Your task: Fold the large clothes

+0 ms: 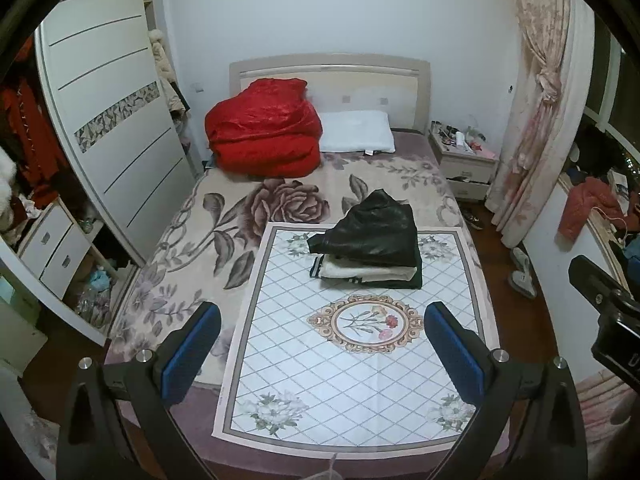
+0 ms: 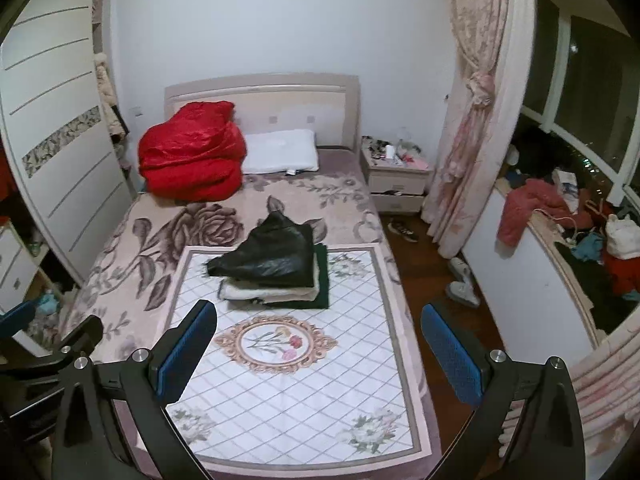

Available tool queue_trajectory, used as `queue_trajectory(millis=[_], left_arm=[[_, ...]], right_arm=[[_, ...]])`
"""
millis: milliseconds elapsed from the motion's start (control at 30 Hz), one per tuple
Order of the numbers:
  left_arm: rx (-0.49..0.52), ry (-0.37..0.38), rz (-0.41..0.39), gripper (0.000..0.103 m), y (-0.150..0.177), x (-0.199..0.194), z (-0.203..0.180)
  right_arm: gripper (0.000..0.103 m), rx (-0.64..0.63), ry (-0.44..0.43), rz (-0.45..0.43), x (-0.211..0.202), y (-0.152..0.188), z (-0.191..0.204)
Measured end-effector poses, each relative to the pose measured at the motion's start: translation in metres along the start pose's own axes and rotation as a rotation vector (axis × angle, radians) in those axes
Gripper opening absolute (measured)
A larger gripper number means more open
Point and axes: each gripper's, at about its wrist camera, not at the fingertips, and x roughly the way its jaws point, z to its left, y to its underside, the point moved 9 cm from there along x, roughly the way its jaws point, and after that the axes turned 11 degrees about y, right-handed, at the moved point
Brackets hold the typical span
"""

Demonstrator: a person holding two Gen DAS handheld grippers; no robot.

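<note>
Both held spread and empty, left gripper and right gripper, folded stack ahead, slightly nearer the right.

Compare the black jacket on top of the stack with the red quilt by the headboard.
The black jacket is folded fairly flat; the red quilt is a bulky, rounded heap. The jacket tops a stack of folded clothes on the patterned mat; the quilt sits beside the white pillow. Both look shiny and rest on the bed, untouched by either gripper.
</note>
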Motion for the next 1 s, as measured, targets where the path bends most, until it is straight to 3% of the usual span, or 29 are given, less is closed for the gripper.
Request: queue_trajectory(millis=[400,1000], left_arm=[[-0.014,0.003,-0.036,0.103,-0.014,-0.016,-0.008],[-0.024,-0.001,-0.037,0.103,-0.018,-0.016,-0.006]], right_arm=[[0.103,-0.019,0.000,-0.039,-0.017,-0.025,-0.005],[0.103,-0.027,0.008,-0.039,-0.019,-0.026,-0.011]])
